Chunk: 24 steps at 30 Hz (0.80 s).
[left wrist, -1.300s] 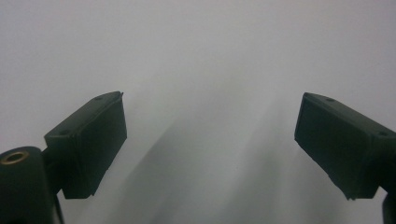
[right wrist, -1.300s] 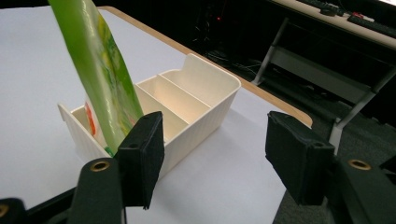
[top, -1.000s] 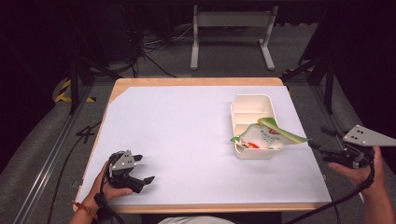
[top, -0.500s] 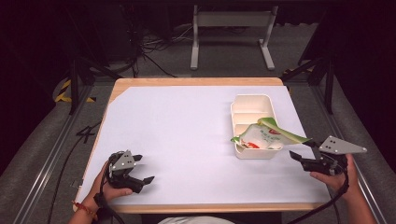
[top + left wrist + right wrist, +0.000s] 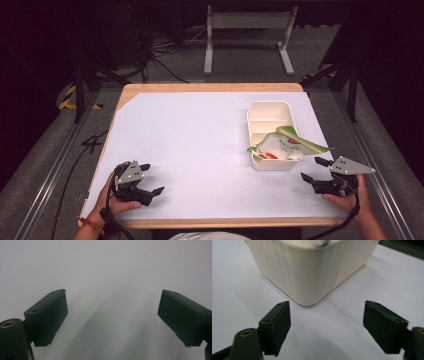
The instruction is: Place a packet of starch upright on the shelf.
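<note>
High view: green-white pouch (image 5: 284, 146) overhangs cream tray (image 5: 263, 114).

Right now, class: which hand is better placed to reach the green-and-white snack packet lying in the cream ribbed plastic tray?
Right. The right gripper rests with open, empty jaws just beside the cream ribbed plastic tray holding the green-and-white snack packet. The left gripper sits at the white table's far corner.

Dim studio, wooden table (image 5: 210, 87) under white sheet (image 5: 200, 145), grey carpeted floor (image 5: 45, 165), white metal stand (image 5: 249, 35), possibly cables (image 5: 165, 50) behind
</note>
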Available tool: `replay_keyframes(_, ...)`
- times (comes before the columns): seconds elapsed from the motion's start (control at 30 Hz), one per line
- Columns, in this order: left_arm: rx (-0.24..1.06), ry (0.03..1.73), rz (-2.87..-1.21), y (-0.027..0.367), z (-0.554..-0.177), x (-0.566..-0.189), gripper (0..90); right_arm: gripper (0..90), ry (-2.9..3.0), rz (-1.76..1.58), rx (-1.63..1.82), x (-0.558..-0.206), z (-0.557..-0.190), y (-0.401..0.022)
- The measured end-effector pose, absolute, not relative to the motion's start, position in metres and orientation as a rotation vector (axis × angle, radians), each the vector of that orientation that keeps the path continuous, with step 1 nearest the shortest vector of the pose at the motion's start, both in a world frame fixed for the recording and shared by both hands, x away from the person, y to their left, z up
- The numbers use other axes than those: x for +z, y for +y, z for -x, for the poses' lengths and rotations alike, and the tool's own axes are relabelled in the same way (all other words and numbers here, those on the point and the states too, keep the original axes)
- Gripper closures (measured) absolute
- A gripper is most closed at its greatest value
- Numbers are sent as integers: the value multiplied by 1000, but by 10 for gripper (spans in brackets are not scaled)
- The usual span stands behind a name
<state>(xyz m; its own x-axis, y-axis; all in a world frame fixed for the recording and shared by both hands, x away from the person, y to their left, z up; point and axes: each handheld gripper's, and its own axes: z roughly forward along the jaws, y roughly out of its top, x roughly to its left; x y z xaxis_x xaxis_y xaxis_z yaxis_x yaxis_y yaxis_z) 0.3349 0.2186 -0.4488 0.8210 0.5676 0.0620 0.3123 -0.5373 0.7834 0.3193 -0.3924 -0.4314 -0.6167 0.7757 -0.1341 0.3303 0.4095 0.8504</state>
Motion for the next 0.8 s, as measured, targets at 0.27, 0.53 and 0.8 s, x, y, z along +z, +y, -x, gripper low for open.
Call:
replay_keyframes(0.27, 459, 653, -2122, 223, -332, -445, 104, 149, 2061, -953, 1083, -439, -311, -390)
replay_keyframes(0.53, 458, 653, -2115, 224, -332, -444, 104, 149, 2039, -954, 1091, -438, -308, -392)
replay_keyframes(0.8, 457, 654, -2120, 223, -332, -444, 103, 151, 2044, -928, 1075, -436, -307, -389)
